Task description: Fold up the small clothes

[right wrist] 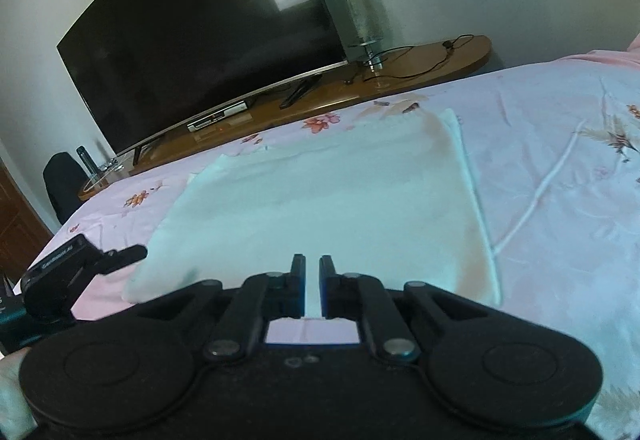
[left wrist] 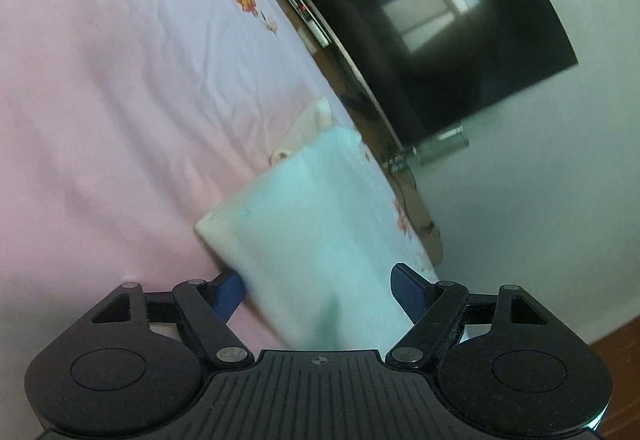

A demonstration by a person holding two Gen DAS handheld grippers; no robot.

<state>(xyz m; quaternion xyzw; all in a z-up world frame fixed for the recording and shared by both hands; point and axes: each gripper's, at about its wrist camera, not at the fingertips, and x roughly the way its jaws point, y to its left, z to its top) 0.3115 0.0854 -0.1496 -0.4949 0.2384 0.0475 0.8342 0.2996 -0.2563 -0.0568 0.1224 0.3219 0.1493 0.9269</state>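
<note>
A pale mint-green garment (right wrist: 320,195) lies flat as a folded rectangle on the pink flowered bedsheet (right wrist: 560,179). My right gripper (right wrist: 312,282) sits at its near edge, jaws nearly together with a strip of the cloth pinched between the blue pads. In the blurred left wrist view the same garment (left wrist: 320,215) runs up between the fingers of my left gripper (left wrist: 320,292). Those jaws stand wide. The cloth covers part of the left blue pad (left wrist: 230,296), and the right pad (left wrist: 410,294) lies beside its edge. A cream piece (left wrist: 308,123) pokes out beyond the garment.
A large dark TV (right wrist: 200,31) stands on a long wooden shelf (right wrist: 440,59) past the bed's far edge, along with a glass lamp (right wrist: 360,19), a set-top box (right wrist: 218,117), a remote (right wrist: 298,91) and a cable. A black chair (right wrist: 60,183) stands at the left.
</note>
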